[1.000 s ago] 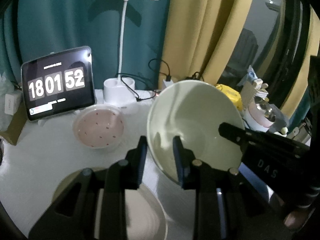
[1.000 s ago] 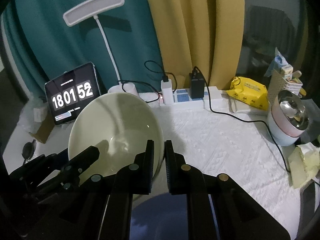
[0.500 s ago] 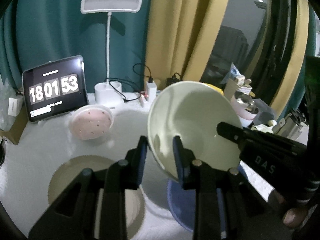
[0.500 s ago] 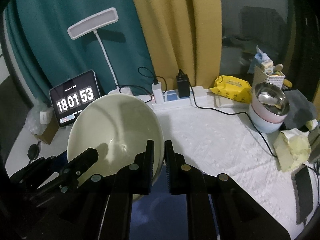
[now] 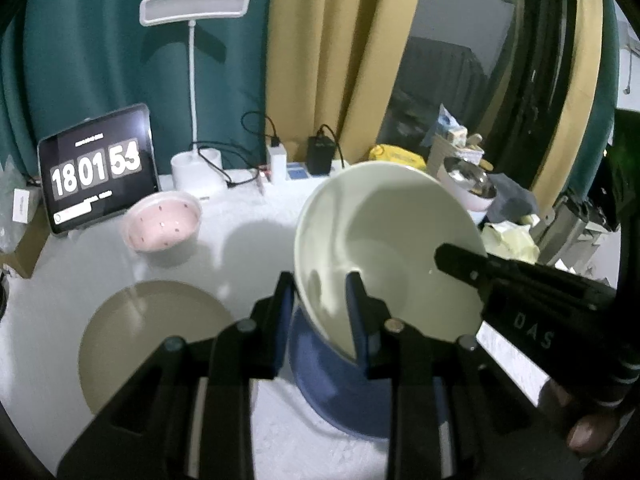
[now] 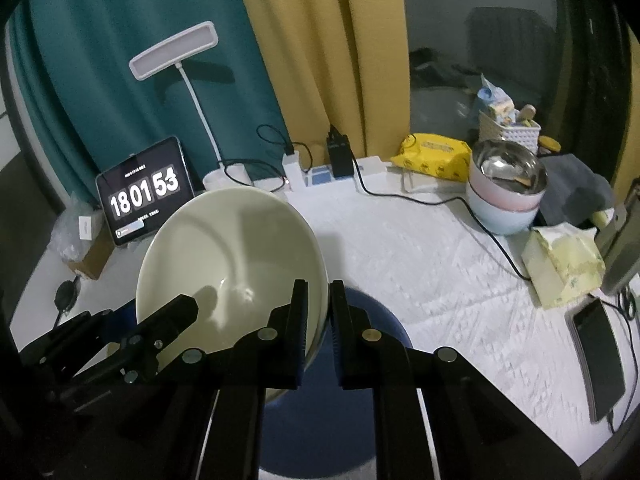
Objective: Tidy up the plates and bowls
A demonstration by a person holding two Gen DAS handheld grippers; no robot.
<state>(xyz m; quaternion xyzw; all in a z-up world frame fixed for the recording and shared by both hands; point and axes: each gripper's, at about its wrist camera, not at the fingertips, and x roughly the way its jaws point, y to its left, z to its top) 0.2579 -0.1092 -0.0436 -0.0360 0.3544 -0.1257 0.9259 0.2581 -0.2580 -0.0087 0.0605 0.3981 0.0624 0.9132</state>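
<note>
My left gripper (image 5: 320, 300) and right gripper (image 6: 318, 312) both pinch the big cream round bowl (image 5: 384, 256), now lifted higher above the blue plate (image 5: 340, 384); stacking comes next.

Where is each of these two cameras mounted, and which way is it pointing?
Left wrist: on the left gripper, looking along its fingers at the cream bowl it grips; a fingertip shows.
Right wrist: on the right gripper, facing the same bowl's opposite rim.
Both show the bowl, blue plate and clock tablet.
</note>
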